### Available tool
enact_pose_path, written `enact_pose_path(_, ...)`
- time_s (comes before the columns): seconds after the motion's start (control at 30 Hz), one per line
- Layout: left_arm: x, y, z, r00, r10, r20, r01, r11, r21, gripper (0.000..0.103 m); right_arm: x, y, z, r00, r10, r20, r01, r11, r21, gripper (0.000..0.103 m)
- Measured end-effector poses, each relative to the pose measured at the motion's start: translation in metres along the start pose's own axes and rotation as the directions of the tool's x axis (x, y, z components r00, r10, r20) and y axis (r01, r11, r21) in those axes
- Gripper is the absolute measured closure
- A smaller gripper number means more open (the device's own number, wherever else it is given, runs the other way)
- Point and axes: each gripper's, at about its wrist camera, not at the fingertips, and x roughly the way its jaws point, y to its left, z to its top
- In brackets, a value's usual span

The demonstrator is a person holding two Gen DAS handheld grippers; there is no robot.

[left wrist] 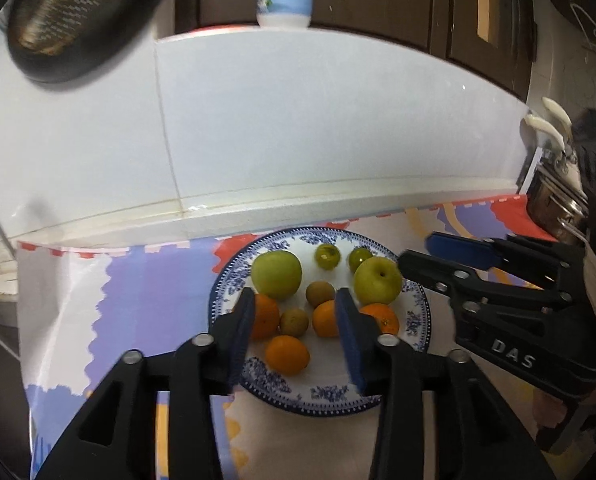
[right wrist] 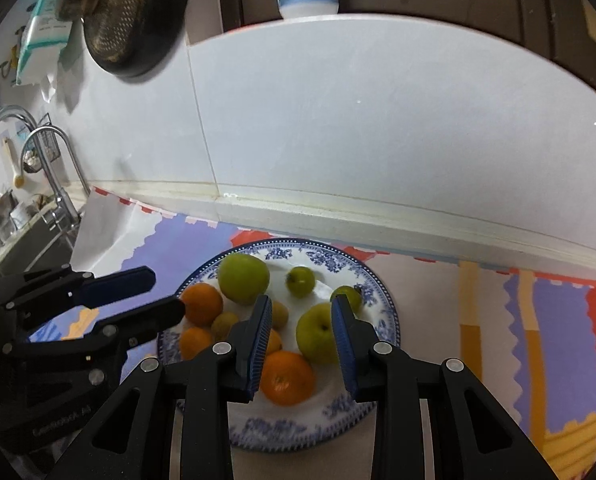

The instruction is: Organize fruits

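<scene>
On the patterned purple, red and white counter mat (left wrist: 150,292), against the white tiled wall (left wrist: 318,120), you have one round white plate with a blue floral rim (left wrist: 318,396), and all the fruit lies on it. Count as seen from the left wrist: two large green apples (left wrist: 276,274) (left wrist: 378,280), two small green fruits (left wrist: 327,256) (left wrist: 360,258) at the plate's far side, two small brown fruits (left wrist: 320,292) (left wrist: 294,322) near the middle, and four oranges (left wrist: 264,316) (left wrist: 326,318) (left wrist: 382,318) (left wrist: 287,354) toward the near side. The fruits sit close together, several touching; none is off the plate. Your left gripper (left wrist: 296,296) hangs above the plate's near half, tilted downward, its claw released: the blue pads stand apart and grasp nothing, the fruit seen between them lying below on the plate. Your right gripper (right wrist: 301,300) is likewise released and empty, its jaws parted above the plate; from the left wrist its tips (left wrist: 416,249) show just beside the right-hand apple, and contact cannot be confirmed. A curved metal faucet (right wrist: 54,152) stands at the far left, well apart from the plate.
</scene>
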Motion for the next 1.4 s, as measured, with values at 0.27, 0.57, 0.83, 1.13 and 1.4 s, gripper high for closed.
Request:
enact_pose_path(0.27,-0.050,-0.001,-0.006,0.995,0.065,0.079,-0.062,0.998,-0.032,0.035,-0.053,0.013,-0.011,0.997,-0.050,0.058,0.050,0.999,-0.001,0.066)
enact_pose_path(0.57,-0.107,-0.015,-0.030,0.983,0.118,0.140,-0.120,0.993,0.003,0.019,-0.114,0.020,-0.038,0.986,-0.118,0.116,0.113,0.992,0.048,0.037)
enact_pose_path(0.83,-0.144,-0.022,-0.054,0.979,0.136,0.151,-0.134,0.991,-0.024,0.011,-0.162,0.028,-0.067,0.973,-0.181,0.146,0.171,0.982,0.081,0.025)
enact_pose_path(1.13,-0.179,-0.032,-0.069,0.973,0.150,0.175,-0.149,0.989,-0.017,0.000,-0.194,0.039,-0.089,0.968,-0.199,0.154,0.188,0.979,0.081,0.022)
enact_pose_path(1.4,-0.194,-0.039,-0.083,0.974,0.158,0.163,-0.159,0.987,-0.008,0.000,-0.213,0.044,-0.102,0.968,-0.202,0.152,0.190,0.977,0.094,0.022)
